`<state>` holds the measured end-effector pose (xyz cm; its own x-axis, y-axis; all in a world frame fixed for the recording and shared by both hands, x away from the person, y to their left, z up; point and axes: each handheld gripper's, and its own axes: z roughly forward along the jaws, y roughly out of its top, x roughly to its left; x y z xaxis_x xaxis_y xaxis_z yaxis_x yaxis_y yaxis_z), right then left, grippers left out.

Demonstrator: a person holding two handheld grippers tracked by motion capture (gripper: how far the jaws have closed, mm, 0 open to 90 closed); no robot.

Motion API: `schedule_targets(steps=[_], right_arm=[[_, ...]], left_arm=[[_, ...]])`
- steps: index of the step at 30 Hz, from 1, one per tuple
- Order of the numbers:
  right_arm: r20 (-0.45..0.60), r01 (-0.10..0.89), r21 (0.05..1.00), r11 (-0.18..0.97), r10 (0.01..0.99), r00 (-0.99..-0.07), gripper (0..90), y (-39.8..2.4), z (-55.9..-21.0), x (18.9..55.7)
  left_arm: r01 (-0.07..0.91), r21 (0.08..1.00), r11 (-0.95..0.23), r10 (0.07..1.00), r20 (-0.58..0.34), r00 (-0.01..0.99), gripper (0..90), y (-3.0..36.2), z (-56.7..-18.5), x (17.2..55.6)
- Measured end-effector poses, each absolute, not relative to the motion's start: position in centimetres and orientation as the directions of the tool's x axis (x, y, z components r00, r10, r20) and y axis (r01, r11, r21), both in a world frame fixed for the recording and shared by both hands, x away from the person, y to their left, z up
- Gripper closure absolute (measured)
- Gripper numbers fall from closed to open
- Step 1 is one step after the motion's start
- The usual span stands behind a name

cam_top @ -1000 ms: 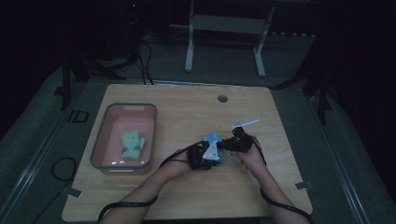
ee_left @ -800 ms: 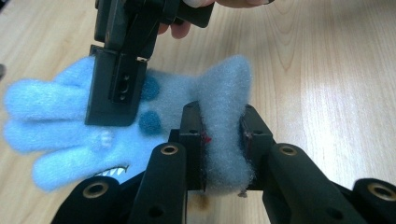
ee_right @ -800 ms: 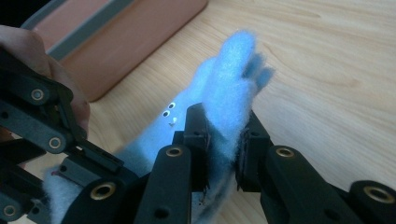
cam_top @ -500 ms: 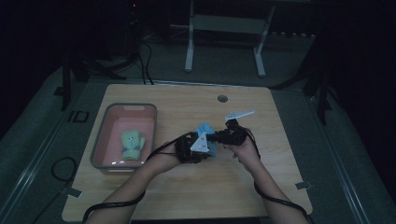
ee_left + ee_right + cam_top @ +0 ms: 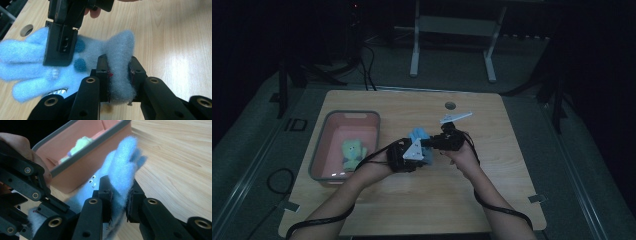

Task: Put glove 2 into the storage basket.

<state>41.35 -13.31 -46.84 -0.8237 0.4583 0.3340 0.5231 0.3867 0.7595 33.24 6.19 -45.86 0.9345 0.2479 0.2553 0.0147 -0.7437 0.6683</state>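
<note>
At the left of the wooden table (image 5: 492, 200) sits the pink plastic bin with a grey rim (image 5: 319, 150), a pale green plush toy (image 5: 352, 151) lying inside; the fuzzy light-blue plush glove with dark blue spots (image 5: 82, 62) hangs just right of it, above the tabletop. The left gripper (image 5: 120, 75) pinches its narrow cuff end, the right gripper (image 5: 119, 195) one of its soft lobes; so shallow a bite on yielding pile could slip, dropping the glove short of the bin, and opposed pulls might stretch it free.

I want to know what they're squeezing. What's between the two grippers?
A fuzzy blue glove: the left gripper clamps its cuff, the right gripper its fingers end, as both gripper views show.
</note>
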Motion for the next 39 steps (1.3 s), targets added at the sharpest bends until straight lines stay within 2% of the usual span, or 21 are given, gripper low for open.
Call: schedule_targets(steps=[21, 39], right_arm=[[0.332, 0.490, 0.765, 0.417, 0.397, -0.856, 78.0, -7.2, -45.5, 42.3], [0.353, 0.469, 0.763, 0.445, 0.321, -0.879, 78.2, 0.6, -45.4, 42.8]], left_arm=[[0.077, 0.660, -0.748, 0.316, 0.251, 0.915, 75.9, 11.2, -44.7, 33.1], [0.162, 0.651, -0.741, 0.408, 0.245, 0.880, 75.9, 17.9, -44.7, 32.2]])
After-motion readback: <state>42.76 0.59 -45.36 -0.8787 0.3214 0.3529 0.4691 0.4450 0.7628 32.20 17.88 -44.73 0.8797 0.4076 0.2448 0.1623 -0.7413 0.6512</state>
